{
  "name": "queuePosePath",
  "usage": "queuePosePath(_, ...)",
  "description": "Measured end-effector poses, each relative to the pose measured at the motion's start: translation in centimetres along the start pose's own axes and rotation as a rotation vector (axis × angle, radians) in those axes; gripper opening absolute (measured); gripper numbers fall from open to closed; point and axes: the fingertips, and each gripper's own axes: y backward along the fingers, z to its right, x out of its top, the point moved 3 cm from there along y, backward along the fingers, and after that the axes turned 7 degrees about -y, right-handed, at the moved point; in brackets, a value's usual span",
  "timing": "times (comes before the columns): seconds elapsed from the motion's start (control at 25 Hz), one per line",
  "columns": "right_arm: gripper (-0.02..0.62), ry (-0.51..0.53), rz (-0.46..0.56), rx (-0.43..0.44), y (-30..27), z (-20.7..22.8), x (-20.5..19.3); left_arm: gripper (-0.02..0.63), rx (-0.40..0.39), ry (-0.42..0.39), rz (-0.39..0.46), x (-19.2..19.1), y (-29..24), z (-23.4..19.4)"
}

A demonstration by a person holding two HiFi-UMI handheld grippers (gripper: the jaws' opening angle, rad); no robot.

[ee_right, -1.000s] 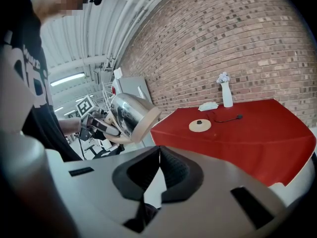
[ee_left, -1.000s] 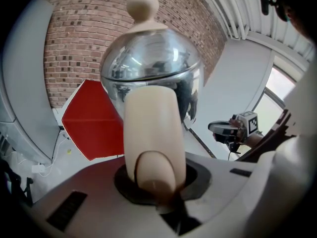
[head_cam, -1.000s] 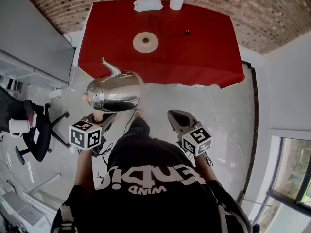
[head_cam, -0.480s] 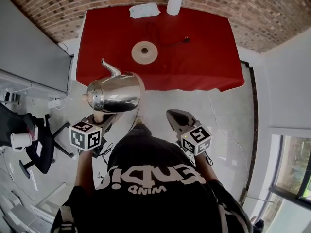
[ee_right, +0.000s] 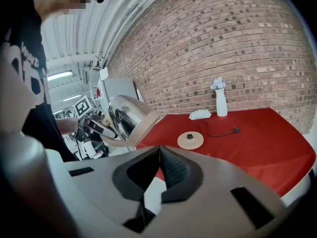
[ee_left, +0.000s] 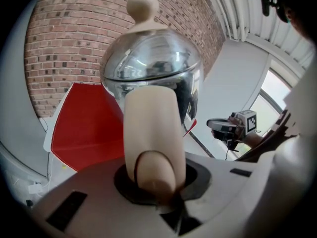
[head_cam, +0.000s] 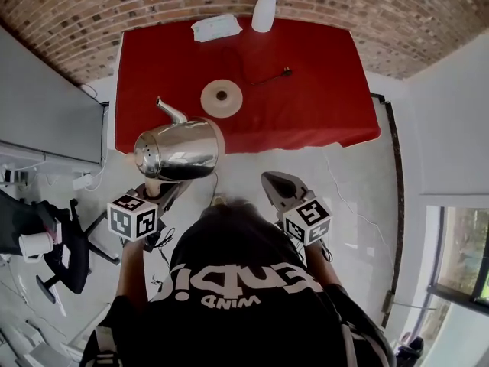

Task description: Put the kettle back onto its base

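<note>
A shiny steel kettle (head_cam: 177,150) with a cream knob and handle hangs in the air just short of the red table's near edge, tipped on its side. My left gripper (head_cam: 157,183) is shut on its cream handle (ee_left: 151,133), and the kettle body (ee_left: 153,68) fills the left gripper view. The round cream base (head_cam: 221,98) lies on the red table (head_cam: 321,90), beyond the kettle and a little to its right. The base (ee_right: 190,140) and the kettle (ee_right: 126,115) also show in the right gripper view. My right gripper (head_cam: 273,182) hangs over the floor to the right, shut and empty.
A black cord (head_cam: 267,76) runs from the base across the cloth. A white vase (head_cam: 263,10) with flowers and a folded white cloth (head_cam: 216,27) stand at the table's far edge, against a brick wall. An office chair (head_cam: 57,235) stands on the left.
The person has walked toward the table. Both grippers and the kettle have come closer to its near edge, and the base now lies nearer the kettle. The grip is unchanged.
</note>
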Motion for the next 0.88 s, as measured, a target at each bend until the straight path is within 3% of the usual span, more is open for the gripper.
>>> queuePosePath(0.88, 0.023, -0.006, 0.0, 0.041, -1.7, 3.3, 1.4, 0.054, 0.026, 0.047, 0.036, 3.4, -2.8, -1.8)
